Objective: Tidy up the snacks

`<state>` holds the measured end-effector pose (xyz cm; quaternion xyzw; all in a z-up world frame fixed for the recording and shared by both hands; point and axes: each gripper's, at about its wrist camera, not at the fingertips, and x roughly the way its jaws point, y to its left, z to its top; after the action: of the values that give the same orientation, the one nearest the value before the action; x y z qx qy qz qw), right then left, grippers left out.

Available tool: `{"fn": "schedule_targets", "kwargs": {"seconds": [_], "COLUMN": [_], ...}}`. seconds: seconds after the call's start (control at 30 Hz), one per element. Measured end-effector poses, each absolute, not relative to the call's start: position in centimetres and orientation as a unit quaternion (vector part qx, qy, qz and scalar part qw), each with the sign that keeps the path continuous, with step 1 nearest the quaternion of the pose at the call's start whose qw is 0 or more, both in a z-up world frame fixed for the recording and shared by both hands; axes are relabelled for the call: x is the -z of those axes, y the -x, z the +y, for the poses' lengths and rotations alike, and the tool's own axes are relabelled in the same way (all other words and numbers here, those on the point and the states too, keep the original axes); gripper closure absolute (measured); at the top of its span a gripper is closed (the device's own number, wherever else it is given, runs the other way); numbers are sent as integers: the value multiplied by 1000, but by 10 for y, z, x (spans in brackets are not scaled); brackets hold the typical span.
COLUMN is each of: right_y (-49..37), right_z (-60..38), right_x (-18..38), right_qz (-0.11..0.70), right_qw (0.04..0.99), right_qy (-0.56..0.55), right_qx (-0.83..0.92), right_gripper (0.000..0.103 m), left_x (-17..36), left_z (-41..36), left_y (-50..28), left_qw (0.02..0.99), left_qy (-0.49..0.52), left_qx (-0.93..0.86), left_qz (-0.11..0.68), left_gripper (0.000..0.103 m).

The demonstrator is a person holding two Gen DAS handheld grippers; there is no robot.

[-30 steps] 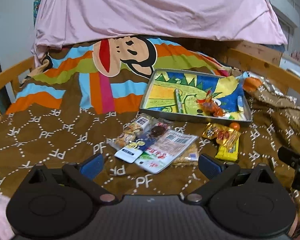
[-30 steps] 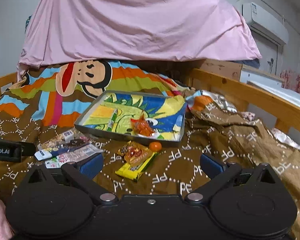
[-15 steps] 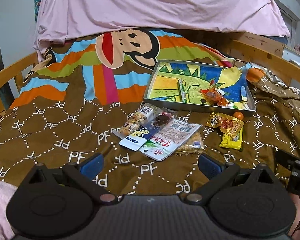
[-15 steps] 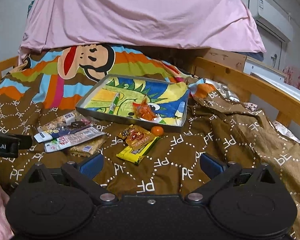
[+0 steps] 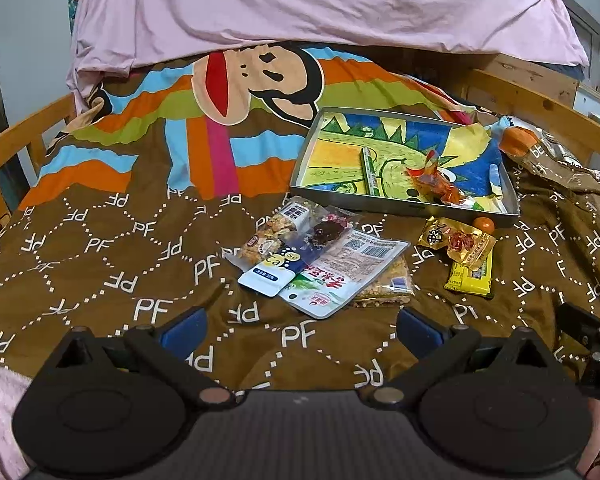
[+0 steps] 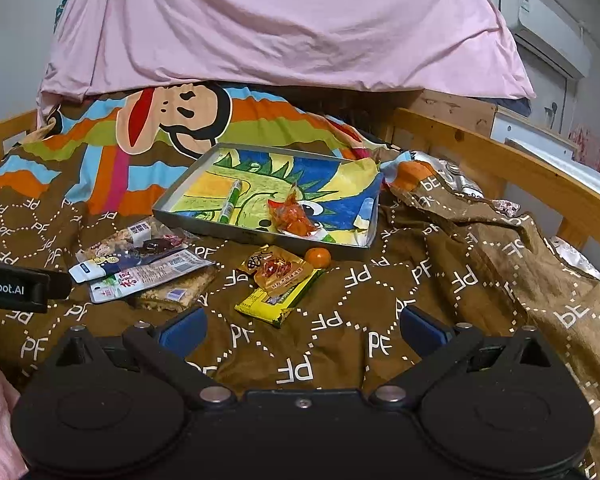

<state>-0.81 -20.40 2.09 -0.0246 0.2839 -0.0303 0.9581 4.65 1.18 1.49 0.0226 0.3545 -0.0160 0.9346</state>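
A grey metal tray [image 5: 396, 202] [image 6: 256, 236] with a dinosaur picture lies on the bed. In it are a green stick pack [image 5: 368, 171] [image 6: 230, 199] and an orange snack bag [image 5: 436, 186] [image 6: 294, 216]. In front of it lies a pile of several flat snack packs [image 5: 320, 260] [image 6: 140, 268]. To the right are a gold-red pack [image 5: 456, 240] [image 6: 276, 268] on a yellow pack [image 5: 472, 276] [image 6: 280, 300], and a small orange ball [image 5: 483, 224] [image 6: 318, 257]. My left gripper [image 5: 300, 326] is open and empty, just short of the pile. My right gripper [image 6: 302, 326] is open and empty, just short of the yellow pack.
A brown patterned blanket [image 5: 100, 248] covers the bed. Wooden rails [image 6: 520, 168] run along both sides. A pink sheet [image 5: 300, 4] hangs at the back. The blanket is bunched up at the right [image 6: 500, 248]. The left gripper's body shows at the left edge of the right wrist view [image 6: 16, 286].
Both grippers have risen and pulled back slightly; the snacks and tray sit lower-centre and fuller in view. Nothing on the bed has moved. Both stay open.
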Motion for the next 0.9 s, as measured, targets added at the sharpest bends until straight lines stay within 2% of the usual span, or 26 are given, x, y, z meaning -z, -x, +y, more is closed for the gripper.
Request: {"fn": "schedule_targets", "kwargs": {"seconds": [0.5,0.9], "right_y": [-19,-49], "right_z": [-211,-216], "right_x": [-21,-18], "right_qz": [290,282], "right_qw": [957,958], "right_qy": [15,60], "right_qx": [15,8], "right_gripper": [1,1], "left_x": [-12,-8], "left_z": [-3,-10], "left_y": [-75,-101], "left_qw": [930,924], "left_qy": [-40,-60], "left_qx": [28,32], "left_qz": [364,375], "left_gripper": [0,0]}}
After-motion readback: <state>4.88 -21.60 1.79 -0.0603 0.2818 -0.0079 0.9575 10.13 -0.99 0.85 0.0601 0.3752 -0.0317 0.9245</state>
